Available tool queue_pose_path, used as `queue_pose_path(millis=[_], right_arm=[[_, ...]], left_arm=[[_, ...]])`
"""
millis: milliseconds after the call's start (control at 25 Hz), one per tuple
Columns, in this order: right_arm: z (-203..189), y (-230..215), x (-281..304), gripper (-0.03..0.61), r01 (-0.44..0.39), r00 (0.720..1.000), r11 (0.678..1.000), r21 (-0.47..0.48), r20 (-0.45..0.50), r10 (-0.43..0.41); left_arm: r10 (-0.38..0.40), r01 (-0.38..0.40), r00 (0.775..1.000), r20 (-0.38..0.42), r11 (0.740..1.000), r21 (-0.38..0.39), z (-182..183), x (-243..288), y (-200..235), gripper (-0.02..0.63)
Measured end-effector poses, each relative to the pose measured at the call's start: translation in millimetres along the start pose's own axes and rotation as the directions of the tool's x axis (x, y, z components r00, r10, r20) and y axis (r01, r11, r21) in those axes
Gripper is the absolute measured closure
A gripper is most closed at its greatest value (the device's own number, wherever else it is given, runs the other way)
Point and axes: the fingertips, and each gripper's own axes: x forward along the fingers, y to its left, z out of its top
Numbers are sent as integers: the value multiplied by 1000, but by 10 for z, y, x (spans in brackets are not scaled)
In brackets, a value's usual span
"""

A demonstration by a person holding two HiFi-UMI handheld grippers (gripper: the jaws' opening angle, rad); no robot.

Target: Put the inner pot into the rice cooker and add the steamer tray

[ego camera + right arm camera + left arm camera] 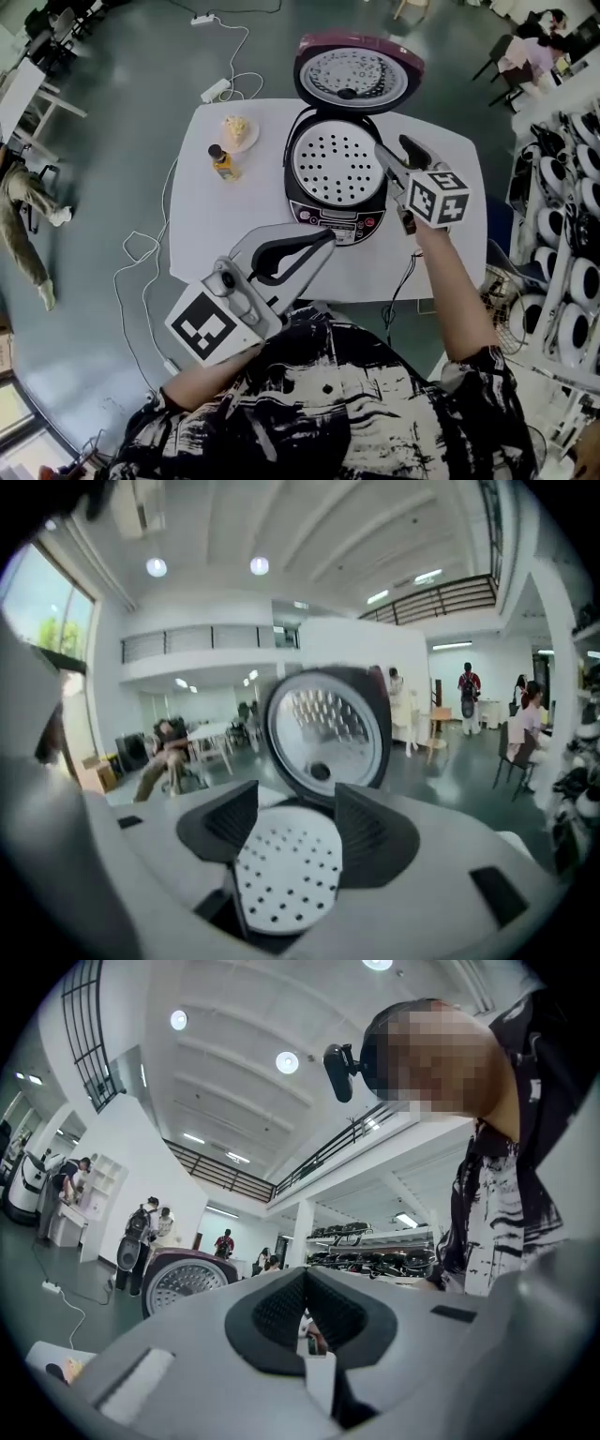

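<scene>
Left gripper (323, 242) is held near, fingers clenched, empty; right gripper (394, 145), fingers released, is placed just right of seated steamer tray (333, 169).

Tabletop (202, 225): left half and near-left corner bare, free approach.
Far-left area: bottle (222, 162) and small plate (237, 129) w/ food, close together, just left of the rice cooker (337, 217); only a narrow gap btwn bottle and cooker.
Cooker sits centre to far edge. Its lid (356, 75) stands open at the far edge and blocks entry from behind.
Cooker mouth is filled by the steamer tray (333, 169); open from above.
Cooker's right rim: right claw (391, 143) hangs over it, jaws apart, nothing btwn them.
Right strip of the tabletop is bare.
Near edge: left claw (323, 239), jaws together, partly obstructs the front approach.
Black cable (401, 281) drops off the near edge, right of centre.
</scene>
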Motion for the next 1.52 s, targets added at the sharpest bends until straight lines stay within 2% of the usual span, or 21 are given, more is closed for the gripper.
queue_pose_path(millis=[40,80,120,160,240,320,400,440,720,1120,1520], right_arm=[[251,133,-210,331,-55,993,998,23,106,52],[485,278,-440,333,-115,973,993,36,206,105],[683,425,-676,339,-169,944,985,35,293,152],[836,560,-906,371,-208,913,978,20,362,187],[1016,755,-1291,456,-233,865,972,-28,452,220],[1062,851,-1538,521,-218,846,974,-59,485,219],[1027,889,-1681,574,-199,850,977,-75,483,210],[993,899,-1730,580,-192,855,978,-85,475,209],[723,939,-1849,581,-174,882,979,-109,424,204],[682,988,-1835,581,-172,892,973,-151,395,219],[679,1064,-1733,581,-184,897,971,-154,377,230]], left_arm=[[6,-6,1000,-5,1000,7,-2,21,21,609],[14,-14,1000,-11,1000,15,-4,45,49,609],[24,-23,1000,-16,999,22,-3,70,81,609],[34,-33,999,-19,999,28,3,96,115,609],[50,-49,999,-16,998,44,35,153,170,609],[51,-51,999,-7,996,76,85,225,199,609],[55,-54,998,-8,994,93,109,298,211,609],[59,-57,998,-12,994,92,108,333,209,609],[60,-55,997,-44,993,104,12,543,125,609],[83,-74,994,-67,989,129,-40,616,88,609],[105,-97,993,-62,988,121,-51,522,134,609]])
